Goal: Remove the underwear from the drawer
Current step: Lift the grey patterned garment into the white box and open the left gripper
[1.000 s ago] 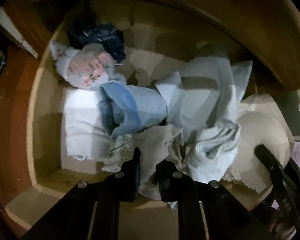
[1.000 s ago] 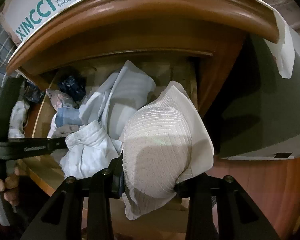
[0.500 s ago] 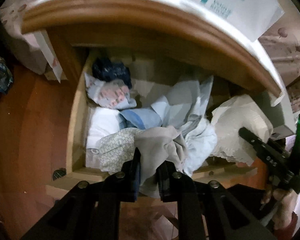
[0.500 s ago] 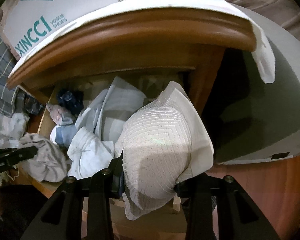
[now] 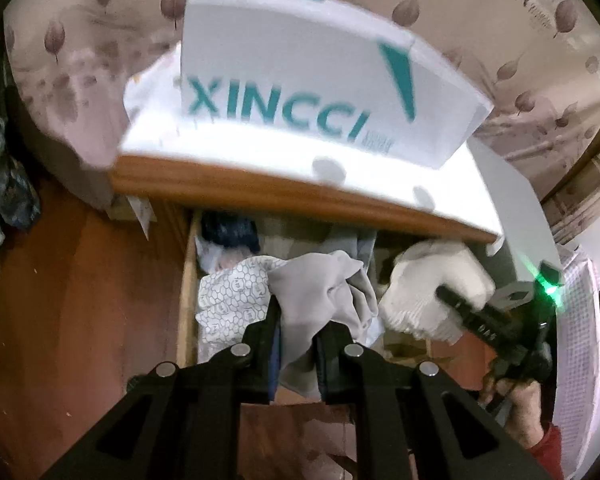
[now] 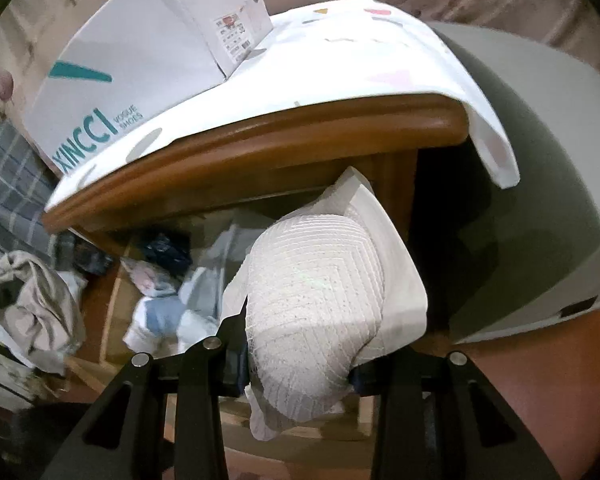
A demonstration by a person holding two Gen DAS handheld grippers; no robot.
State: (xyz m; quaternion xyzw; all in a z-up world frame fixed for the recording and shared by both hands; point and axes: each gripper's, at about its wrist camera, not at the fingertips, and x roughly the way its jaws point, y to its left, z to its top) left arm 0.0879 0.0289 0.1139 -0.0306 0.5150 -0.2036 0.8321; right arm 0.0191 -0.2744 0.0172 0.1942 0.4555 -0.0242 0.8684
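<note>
Left wrist view: the left gripper (image 5: 296,334) has its fingers nearly together, pinching a beige garment (image 5: 316,292) that hangs above the front of the open drawer (image 5: 186,292). A honeycomb-print piece (image 5: 232,300) lies against it on the left; I cannot tell whether it is caught in the grip. To do this lift well, carry the cloth straight up and toward the camera until its loose tail is free of the drawer front, and watch that the print piece does not drag along.

Right wrist view: the right gripper (image 6: 296,364) is clamped, moderately wide, on a bulky white mesh garment (image 6: 316,300) held just above the drawer's right front corner. More clothes (image 6: 160,312) remain inside the drawer.

The drawer belongs to a wooden nightstand (image 6: 260,140) topped with a white cloth (image 6: 340,52) and a shoebox (image 6: 140,52). Leaf wallpaper (image 5: 80,40) is behind the nightstand, a reddish wood floor (image 5: 80,320) below it.
</note>
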